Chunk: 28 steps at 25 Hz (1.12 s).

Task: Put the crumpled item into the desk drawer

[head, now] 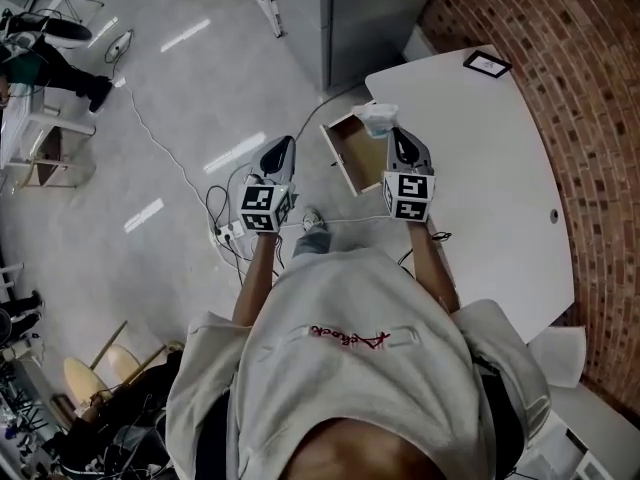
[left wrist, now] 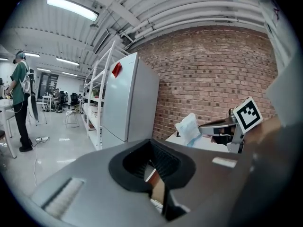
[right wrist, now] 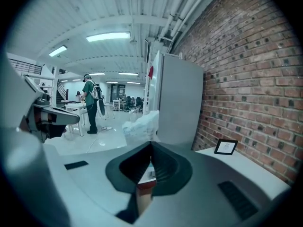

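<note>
Head view: the right hand-held gripper (head: 393,132) grasps the crumpled item (head: 379,118) over the open drawer (head: 352,156) of the table (head: 490,158). The left hand-held gripper (head: 284,142) has its jaws pressed together.

Lab workspace: brick wall (head: 590,118), metal shelving (left wrist: 97,103), exposed pipes (right wrist: 189,4).

A crumpled item (head: 379,118), a pale white wad of thin, creased material, is being pinched at the tips of the jaws of the right gripper (head: 392,134), and most of it is bulging out past them. It is hanging over the 1 o'clock corner of the desk drawer (head: 352,158). The drawer is standing open, showing a shallow light-wood inside, and is sticking out of the white table (head: 490,168) toward 8 o'clock.
</note>
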Each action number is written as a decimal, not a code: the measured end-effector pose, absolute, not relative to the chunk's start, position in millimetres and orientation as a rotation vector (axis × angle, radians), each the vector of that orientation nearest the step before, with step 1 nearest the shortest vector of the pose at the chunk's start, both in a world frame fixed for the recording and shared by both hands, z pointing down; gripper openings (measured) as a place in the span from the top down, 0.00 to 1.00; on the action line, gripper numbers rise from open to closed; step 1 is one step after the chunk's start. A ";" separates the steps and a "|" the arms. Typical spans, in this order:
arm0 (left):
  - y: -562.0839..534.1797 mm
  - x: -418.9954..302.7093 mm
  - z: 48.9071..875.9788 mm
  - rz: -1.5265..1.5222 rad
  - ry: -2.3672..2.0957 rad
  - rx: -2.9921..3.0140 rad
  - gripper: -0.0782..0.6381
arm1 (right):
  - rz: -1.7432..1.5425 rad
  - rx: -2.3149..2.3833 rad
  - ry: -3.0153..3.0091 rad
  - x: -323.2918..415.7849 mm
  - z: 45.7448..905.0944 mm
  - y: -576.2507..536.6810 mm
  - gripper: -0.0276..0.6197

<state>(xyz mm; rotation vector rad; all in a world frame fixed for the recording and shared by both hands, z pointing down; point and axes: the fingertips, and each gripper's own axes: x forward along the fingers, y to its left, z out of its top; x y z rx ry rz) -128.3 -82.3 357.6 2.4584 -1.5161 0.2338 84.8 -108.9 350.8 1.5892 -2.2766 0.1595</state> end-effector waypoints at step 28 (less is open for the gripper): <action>-108.2 -119.0 457.1 0.382 -1.393 2.338 0.88 | 0.331 1.460 -2.226 72.1 445.3 -135.6 0.94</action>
